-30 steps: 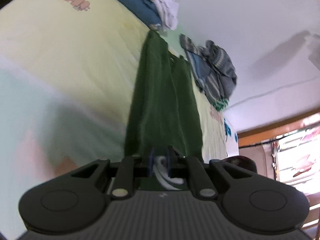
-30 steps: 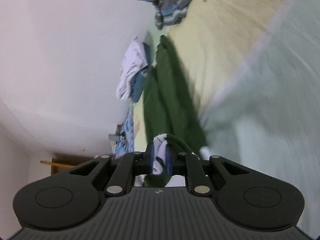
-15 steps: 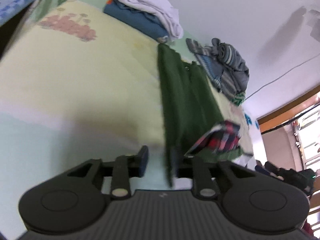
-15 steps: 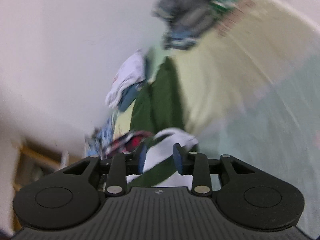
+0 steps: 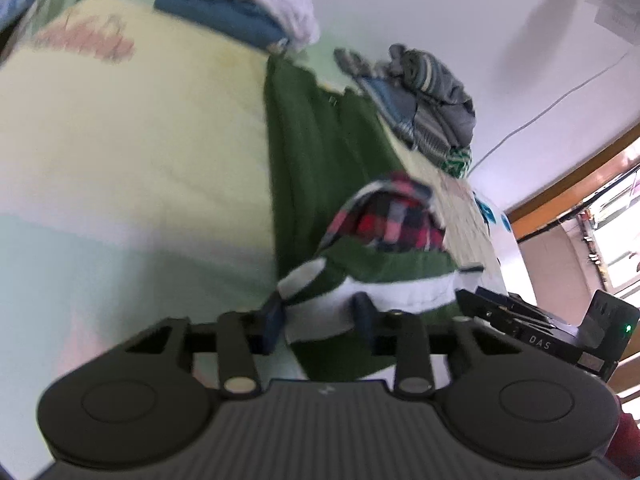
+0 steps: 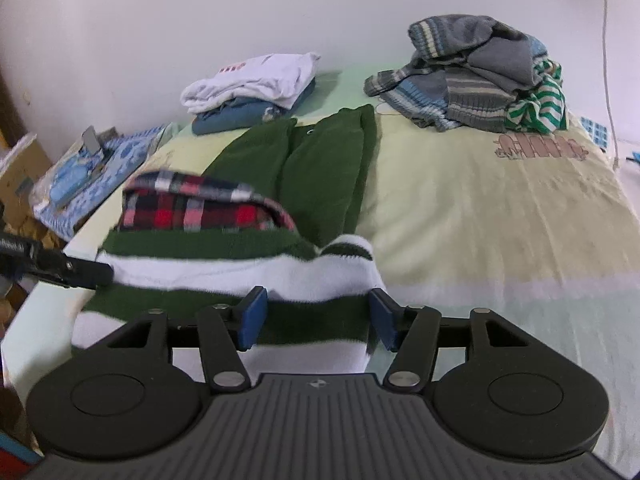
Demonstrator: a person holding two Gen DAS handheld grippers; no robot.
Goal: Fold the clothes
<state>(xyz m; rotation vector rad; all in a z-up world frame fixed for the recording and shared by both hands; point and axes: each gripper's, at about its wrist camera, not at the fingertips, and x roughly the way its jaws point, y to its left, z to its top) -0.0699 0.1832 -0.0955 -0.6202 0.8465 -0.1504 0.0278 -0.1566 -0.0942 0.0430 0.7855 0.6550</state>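
A dark green garment (image 6: 320, 168) lies lengthwise on the bed, and its near end is folded over. That fold shows a red plaid lining (image 6: 200, 208) and a green-and-white striped hem (image 6: 240, 276). My right gripper (image 6: 318, 312) hovers over the hem. Its jaws are opening wide and the pads stand clear of the cloth. My left gripper (image 5: 318, 314) sits at the same hem (image 5: 400, 288). It is narrowly open with its jaws closing a little. Cloth lies between the pads, but they do not pinch it. One left fingertip (image 6: 80, 272) shows at the hem's left edge.
A folded white and blue stack (image 6: 256, 84) sits by the wall. A heap of grey striped knitwear (image 6: 472, 76) is at the back right. Pale yellow bedding (image 6: 480, 200) spreads to the right. A blue patterned cloth (image 6: 92, 168) lies off the bed's left edge.
Both grippers were shut on the garment's striped end and have let it go, their jaws now apart. Both wrists rolled level. The folded end with the plaid lining now rests on the garment.
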